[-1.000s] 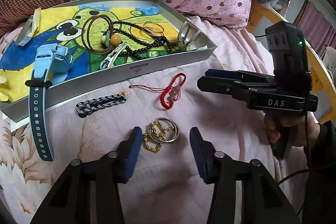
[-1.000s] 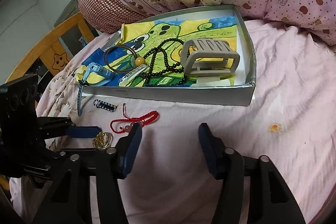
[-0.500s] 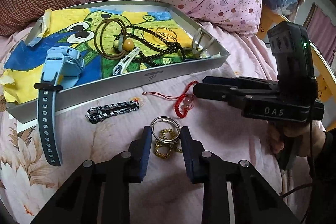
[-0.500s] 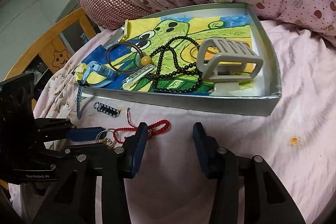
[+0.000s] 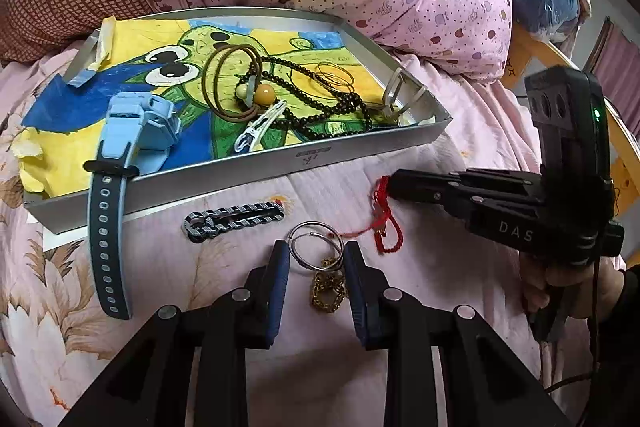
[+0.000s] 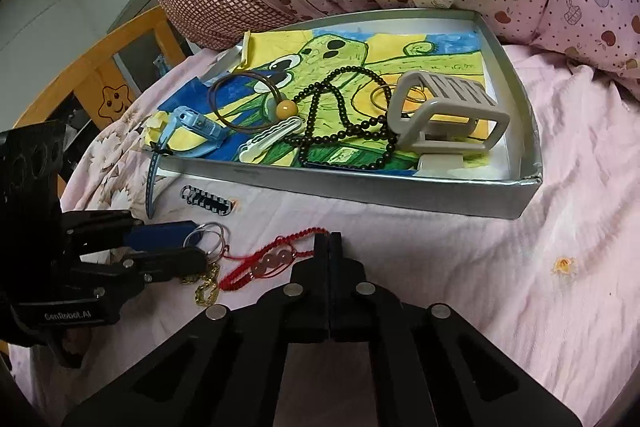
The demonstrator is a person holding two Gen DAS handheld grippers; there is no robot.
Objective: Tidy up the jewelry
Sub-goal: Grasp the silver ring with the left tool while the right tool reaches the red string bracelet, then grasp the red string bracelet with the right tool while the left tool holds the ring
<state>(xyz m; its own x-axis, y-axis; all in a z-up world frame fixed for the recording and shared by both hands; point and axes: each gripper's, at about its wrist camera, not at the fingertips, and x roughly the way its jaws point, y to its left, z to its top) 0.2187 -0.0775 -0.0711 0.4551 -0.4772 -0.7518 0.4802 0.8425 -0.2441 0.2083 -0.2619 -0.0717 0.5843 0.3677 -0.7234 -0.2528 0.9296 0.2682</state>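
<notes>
While right gripper (image 6: 328,241) is clamped on red bracelet (image 6: 276,259), rings (image 5: 316,245) lie between left gripper's (image 5: 316,255) parted fingers.

I see my right gripper (image 6: 328,239) pinched on the red bracelet (image 6: 267,261), just before the silver tray (image 6: 400,189).
</notes>
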